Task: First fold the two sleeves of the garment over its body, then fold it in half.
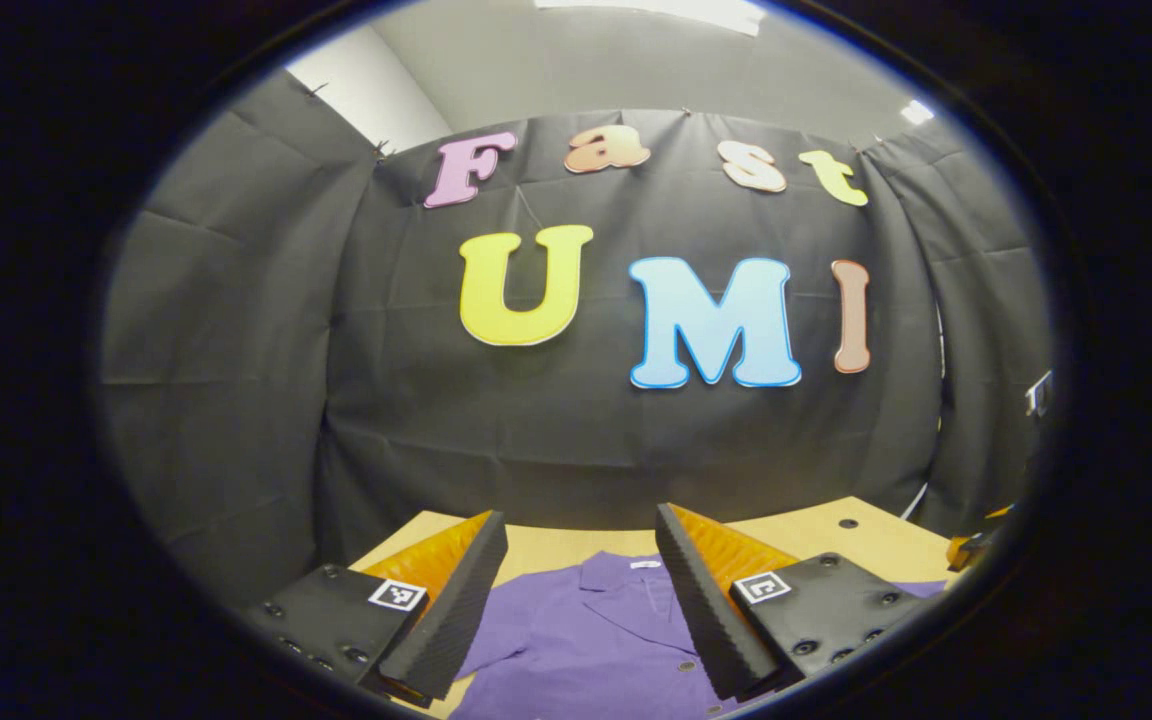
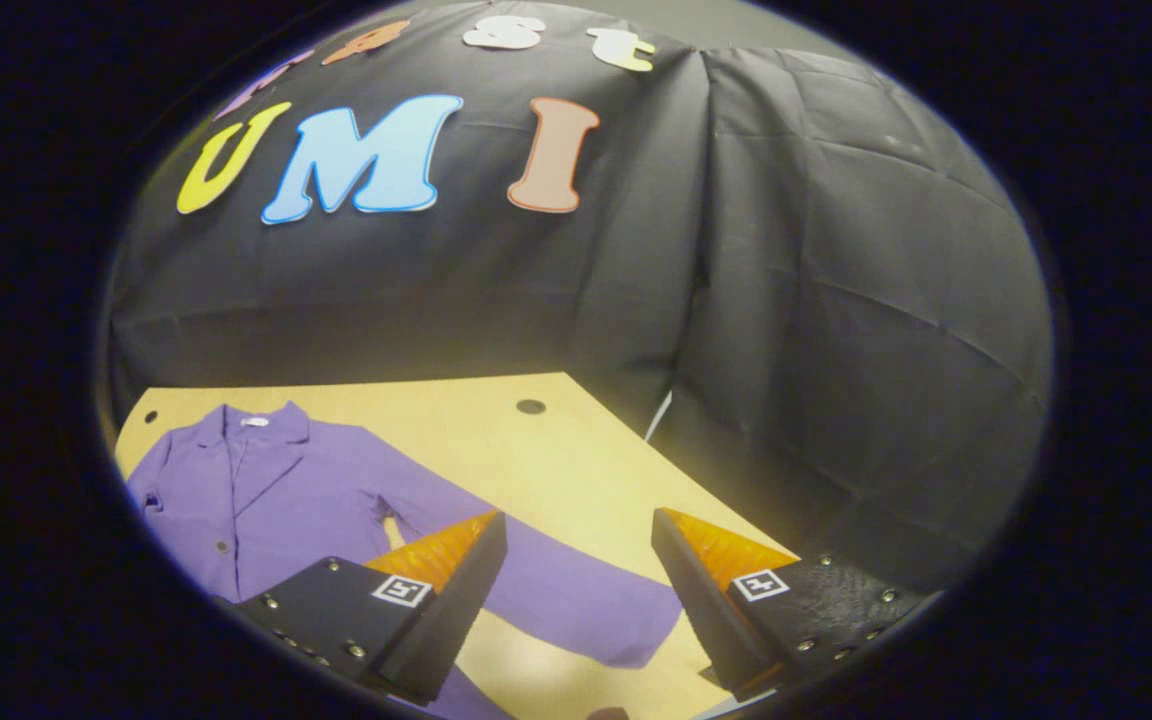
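Sleeves first: nothing folded yet (my judgement), purple garment (image 2: 286,500) flat on the table (image 2: 556,460). Right gripper (image 2: 576,560) fingers wide above the sleeve (image 2: 576,600) stretching toward five o'clock; left gripper (image 1: 581,570) wide too. Next I descend and pinch the cuff.

A garment (image 2: 276,500) lies flat on a table (image 2: 536,450), collar (image 1: 626,572) toward the booth wall behind; one sleeve (image 2: 556,590) stretches out beside the body. The left gripper (image 1: 581,590) hangs above the collar, the right gripper (image 2: 576,590) above the sleeve
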Action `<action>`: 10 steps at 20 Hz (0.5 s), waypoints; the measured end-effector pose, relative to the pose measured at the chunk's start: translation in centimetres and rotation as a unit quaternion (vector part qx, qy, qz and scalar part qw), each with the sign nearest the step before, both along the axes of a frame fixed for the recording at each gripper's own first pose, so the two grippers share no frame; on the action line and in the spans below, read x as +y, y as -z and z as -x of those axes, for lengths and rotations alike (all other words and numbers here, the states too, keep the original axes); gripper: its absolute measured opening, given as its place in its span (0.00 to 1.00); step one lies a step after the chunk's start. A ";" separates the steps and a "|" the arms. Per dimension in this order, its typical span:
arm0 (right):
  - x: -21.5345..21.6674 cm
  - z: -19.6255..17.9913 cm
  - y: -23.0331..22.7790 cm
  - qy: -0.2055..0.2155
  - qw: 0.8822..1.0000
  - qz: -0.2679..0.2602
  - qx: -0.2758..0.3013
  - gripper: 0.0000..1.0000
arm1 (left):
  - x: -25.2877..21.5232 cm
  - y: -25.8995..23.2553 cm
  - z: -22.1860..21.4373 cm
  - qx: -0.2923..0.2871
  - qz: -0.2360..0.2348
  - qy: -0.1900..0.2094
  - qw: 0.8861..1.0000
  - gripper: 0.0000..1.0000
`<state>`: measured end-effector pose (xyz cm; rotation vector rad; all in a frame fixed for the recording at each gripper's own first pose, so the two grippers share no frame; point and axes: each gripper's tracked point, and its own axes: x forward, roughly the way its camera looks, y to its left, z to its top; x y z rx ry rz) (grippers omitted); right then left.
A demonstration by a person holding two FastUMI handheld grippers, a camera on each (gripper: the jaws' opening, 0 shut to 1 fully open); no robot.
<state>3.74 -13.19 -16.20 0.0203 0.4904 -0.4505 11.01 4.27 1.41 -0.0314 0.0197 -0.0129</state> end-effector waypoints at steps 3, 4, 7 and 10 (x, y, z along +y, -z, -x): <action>-1.0 0.8 2.5 0.017 0.999 -0.020 0.030 0.94 | 0.1 -0.2 0.2 -0.002 0.000 -0.003 1.000 0.99; -1.5 1.2 3.4 0.023 0.999 -0.029 0.040 0.94 | 0.3 -0.2 0.4 -0.003 -0.001 -0.004 1.000 0.99; -2.0 2.1 6.0 0.045 0.995 -0.061 0.071 0.93 | 0.7 -0.2 0.5 0.001 -0.006 -0.009 1.000 0.98; -2.6 2.7 8.5 0.065 0.989 -0.082 0.104 0.94 | 0.8 -0.1 0.6 0.003 -0.011 -0.010 1.000 0.99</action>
